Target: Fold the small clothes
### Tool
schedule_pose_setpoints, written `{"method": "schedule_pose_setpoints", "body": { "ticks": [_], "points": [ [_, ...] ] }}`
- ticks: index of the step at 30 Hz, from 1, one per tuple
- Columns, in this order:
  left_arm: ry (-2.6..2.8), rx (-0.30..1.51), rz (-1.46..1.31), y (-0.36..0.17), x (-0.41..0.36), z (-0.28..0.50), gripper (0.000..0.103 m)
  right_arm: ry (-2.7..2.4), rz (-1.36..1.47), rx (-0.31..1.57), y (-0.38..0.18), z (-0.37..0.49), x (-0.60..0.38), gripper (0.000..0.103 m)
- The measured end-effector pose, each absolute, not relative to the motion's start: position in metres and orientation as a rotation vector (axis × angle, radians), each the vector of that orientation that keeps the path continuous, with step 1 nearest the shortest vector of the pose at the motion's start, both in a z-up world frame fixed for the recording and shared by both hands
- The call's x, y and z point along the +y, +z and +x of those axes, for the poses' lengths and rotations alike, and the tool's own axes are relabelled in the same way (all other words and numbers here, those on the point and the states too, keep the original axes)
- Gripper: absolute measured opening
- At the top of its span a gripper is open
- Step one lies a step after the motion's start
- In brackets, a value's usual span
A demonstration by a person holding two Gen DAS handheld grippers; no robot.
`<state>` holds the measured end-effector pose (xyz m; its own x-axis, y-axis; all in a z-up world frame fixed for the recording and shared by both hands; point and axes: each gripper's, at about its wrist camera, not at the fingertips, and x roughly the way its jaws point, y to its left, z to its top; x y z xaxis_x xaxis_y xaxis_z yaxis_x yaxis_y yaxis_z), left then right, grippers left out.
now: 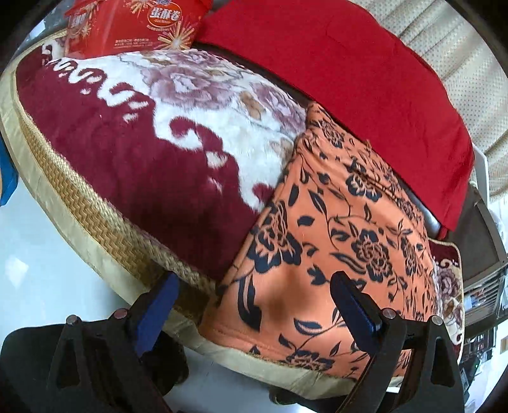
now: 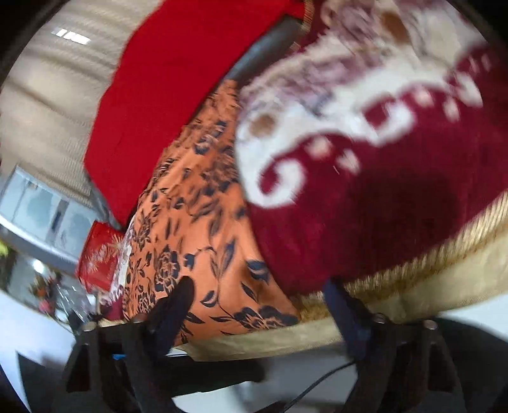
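Note:
An orange garment with a dark blue flower print (image 1: 343,228) lies flat on a dark red and white plush blanket (image 1: 152,152), reaching the front edge. It also shows in the right wrist view (image 2: 197,216), blurred. My left gripper (image 1: 254,286) is open and empty, its jaws either side of the garment's near left corner at the edge. My right gripper (image 2: 257,295) is open and empty, just in front of the garment's near hem.
The blanket covers a seat with a woven tan border (image 1: 95,228). A plain red cloth (image 1: 365,89) lies behind the garment. A red snack bag (image 1: 133,25) stands at the back left. White floor (image 1: 41,273) lies below the edge.

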<state>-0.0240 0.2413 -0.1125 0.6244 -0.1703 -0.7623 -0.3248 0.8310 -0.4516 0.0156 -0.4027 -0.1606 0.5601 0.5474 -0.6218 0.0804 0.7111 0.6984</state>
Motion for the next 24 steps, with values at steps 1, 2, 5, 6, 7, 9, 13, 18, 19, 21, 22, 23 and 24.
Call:
{"method": "schedule_pose_setpoints", "body": {
  "ticks": [1, 2, 5, 6, 7, 9, 13, 18, 19, 21, 22, 23, 24],
  "points": [
    [0.098, 0.899, -0.598, -0.111, 0.240, -0.024, 0.096, 0.310, 0.759, 0.956, -0.167, 0.027, -0.397, 0.080],
    [0.095, 0.885, -0.593, -0.107, 0.238, -0.024, 0.096, 0.297, 0.753, 0.959, -0.168, 0.030, -0.394, 0.080],
    [0.094, 0.848, -0.552, -0.095, 0.229, -0.018, 0.096, 0.292, 0.701, 0.924, -0.148, 0.034, -0.396, 0.080],
    [0.090, 0.837, -0.542, -0.092, 0.227, -0.016, 0.096, 0.307, 0.688, 0.901, -0.132, 0.036, -0.400, 0.080],
    [0.079, 0.829, -0.532, -0.090, 0.223, -0.013, 0.096, 0.331, 0.679, 0.875, -0.123, 0.042, -0.400, 0.080],
    [0.075, 0.843, -0.511, -0.088, 0.219, -0.002, 0.096, 0.348, 0.665, 0.836, -0.107, 0.060, -0.400, 0.080],
    [0.005, 0.848, -0.469, -0.075, 0.189, 0.027, 0.096, 0.393, 0.715, 0.791, -0.086, 0.137, -0.406, 0.080],
    [-0.113, 0.783, -0.342, -0.044, 0.124, 0.101, 0.096, 0.390, 0.680, 0.819, -0.079, 0.254, -0.401, 0.080],
    [-0.131, 0.771, -0.316, -0.040, 0.112, 0.119, 0.096, 0.386, 0.681, 0.841, -0.084, 0.284, -0.398, 0.080],
    [-0.161, 0.768, -0.278, -0.039, 0.089, 0.157, 0.096, 0.372, 0.668, 0.867, -0.093, 0.324, -0.394, 0.080],
    [-0.171, 0.769, -0.269, -0.041, 0.081, 0.175, 0.096, 0.373, 0.670, 0.880, -0.098, 0.340, -0.390, 0.080],
    [-0.171, 0.778, -0.257, -0.045, 0.072, 0.197, 0.096, 0.372, 0.676, 0.889, -0.103, 0.356, -0.388, 0.080],
    [-0.166, 0.786, -0.253, -0.047, 0.068, 0.209, 0.096, 0.374, 0.683, 0.888, -0.107, 0.368, -0.386, 0.080]
  ]
}}
